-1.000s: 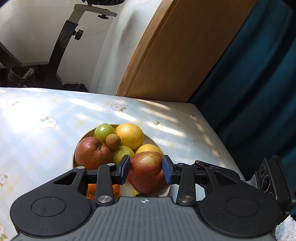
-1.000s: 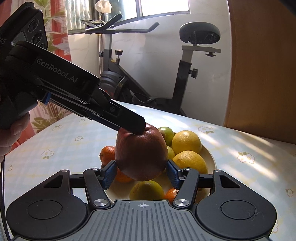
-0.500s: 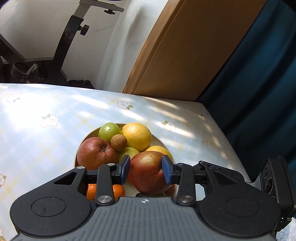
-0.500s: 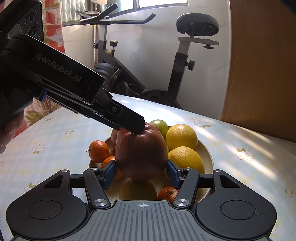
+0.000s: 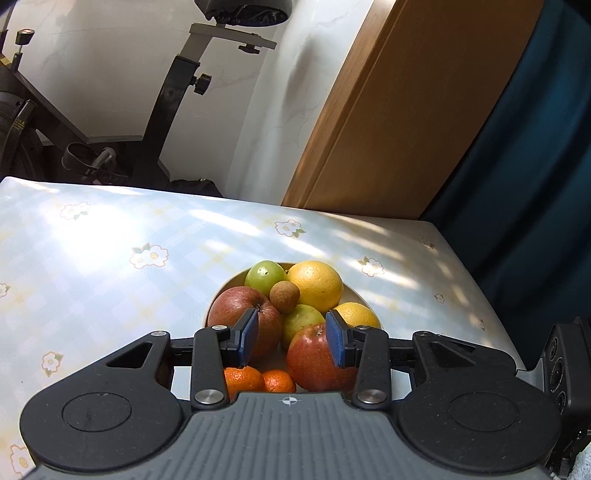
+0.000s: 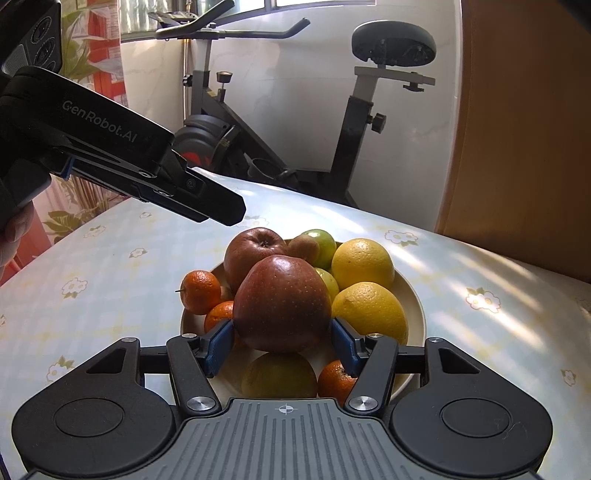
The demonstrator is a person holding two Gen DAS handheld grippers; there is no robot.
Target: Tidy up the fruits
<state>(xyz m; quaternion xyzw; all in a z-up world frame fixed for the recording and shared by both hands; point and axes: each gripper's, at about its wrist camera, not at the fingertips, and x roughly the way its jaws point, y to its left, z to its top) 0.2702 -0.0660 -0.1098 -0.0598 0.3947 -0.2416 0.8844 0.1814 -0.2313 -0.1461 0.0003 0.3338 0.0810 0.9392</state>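
I'm in a home: my table [image 5: 110,251] wears a flowered cloth, an exercise bike [image 6: 295,122] stands by the wall, beside a wooden door [image 5: 406,110].

Your two wrist cameras each look forward along their fingers, close above the fruit bowl [image 5: 360,295] [image 6: 415,295] from adjacent sides, sharing it and the exercise bike [image 5: 177,96] [image 6: 354,110] behind.

Daylight enters through the window [image 6: 321,2] at the top of the right wrist view, laying bright streaks and soft striped shadows across the worktop [image 5: 110,251]. The patch at its left glares nearly white. Fruit is sharp, with small highlights. Fisheye bending curves the door [image 5: 406,110] and the edges.
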